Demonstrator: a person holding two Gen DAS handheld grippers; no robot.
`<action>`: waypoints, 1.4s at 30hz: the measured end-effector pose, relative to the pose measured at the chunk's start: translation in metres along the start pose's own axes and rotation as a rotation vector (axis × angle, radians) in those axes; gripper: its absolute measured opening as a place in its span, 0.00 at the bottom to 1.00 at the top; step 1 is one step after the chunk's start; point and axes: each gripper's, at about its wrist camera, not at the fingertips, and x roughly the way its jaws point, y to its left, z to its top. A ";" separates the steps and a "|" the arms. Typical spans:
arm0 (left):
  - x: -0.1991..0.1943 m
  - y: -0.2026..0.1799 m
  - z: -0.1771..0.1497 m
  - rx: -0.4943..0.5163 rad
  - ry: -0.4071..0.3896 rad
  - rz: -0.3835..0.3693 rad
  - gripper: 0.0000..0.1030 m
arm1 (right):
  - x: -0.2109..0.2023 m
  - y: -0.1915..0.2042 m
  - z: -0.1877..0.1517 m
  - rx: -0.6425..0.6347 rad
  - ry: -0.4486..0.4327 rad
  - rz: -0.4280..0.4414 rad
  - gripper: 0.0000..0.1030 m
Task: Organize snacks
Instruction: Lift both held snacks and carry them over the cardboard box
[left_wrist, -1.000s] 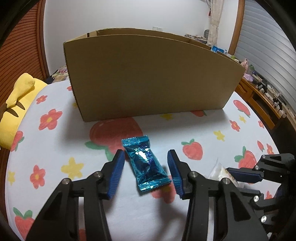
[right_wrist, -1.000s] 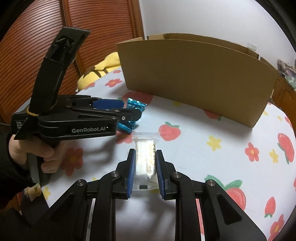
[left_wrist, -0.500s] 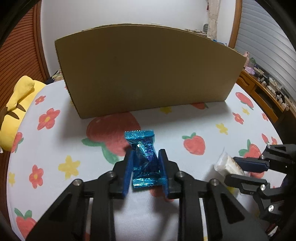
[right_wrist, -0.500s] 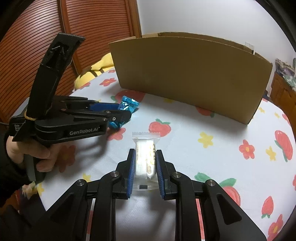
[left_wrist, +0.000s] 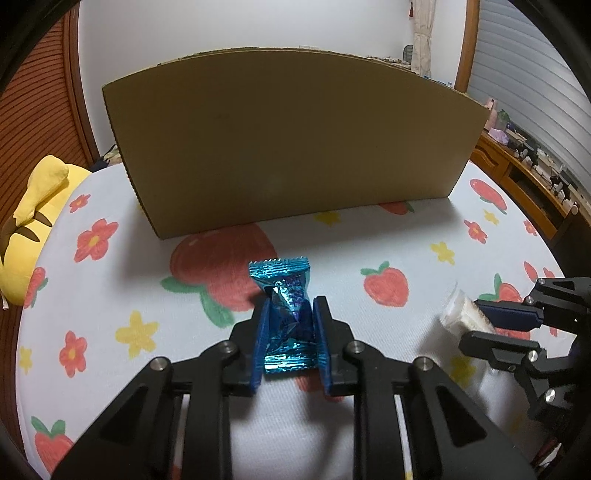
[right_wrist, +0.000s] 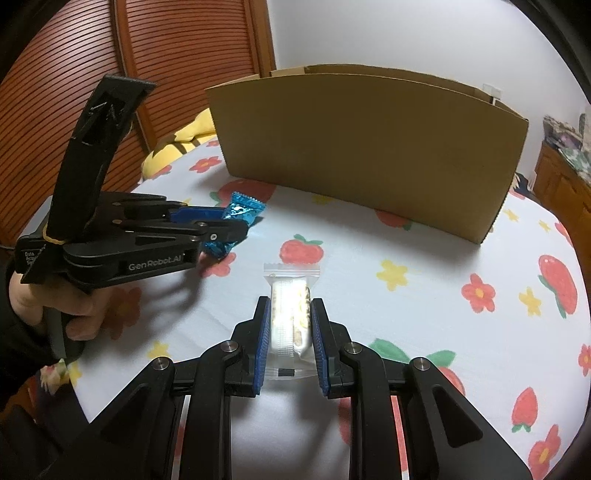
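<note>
A blue shiny candy (left_wrist: 287, 314) is pinched between the blue pads of the left gripper (left_wrist: 289, 339). The jaws are pressed in on both sides of the wrapper, and the foil is crumpled in the middle. One crimped end sticks out in front of the pads, toward a big brown cardboard box (left_wrist: 288, 144). The other end is seen low between the jaws. In the right wrist view the same candy (right_wrist: 242, 210) is seen poking out of the left gripper (right_wrist: 225, 225), which is held by a hand (right_wrist: 70, 306) in a dark sleeve.

A white snack in a clear packet (right_wrist: 290, 314) is pinched by the right gripper (right_wrist: 289, 332). Its jaws are pressed on the long sides of the packet. The sealed top edge of the packet sticks out past the pads, toward the box (right_wrist: 365, 155). In the left wrist view the right gripper (left_wrist: 491, 325) is seen at the right edge, with the white packet (left_wrist: 460, 314) at its tip.

Both grippers are tilted down over the tabletop (left_wrist: 110, 295), which is covered by a white cloth with red strawberries and red and yellow flowers. It cannot be told if the snacks touch the cloth. The box is set upright behind both snacks, well apart from them. A yellow soft toy (left_wrist: 33, 206) is seen at the left edge of the tabletop.
</note>
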 end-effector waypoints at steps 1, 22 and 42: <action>0.000 0.000 0.000 -0.001 -0.001 -0.001 0.20 | 0.000 0.000 0.000 0.003 -0.001 -0.001 0.19; -0.035 -0.005 0.010 -0.026 -0.097 -0.078 0.19 | -0.033 -0.018 0.030 0.001 -0.130 -0.058 0.19; -0.085 -0.004 0.110 0.103 -0.277 -0.002 0.20 | -0.039 -0.032 0.130 -0.089 -0.264 -0.109 0.19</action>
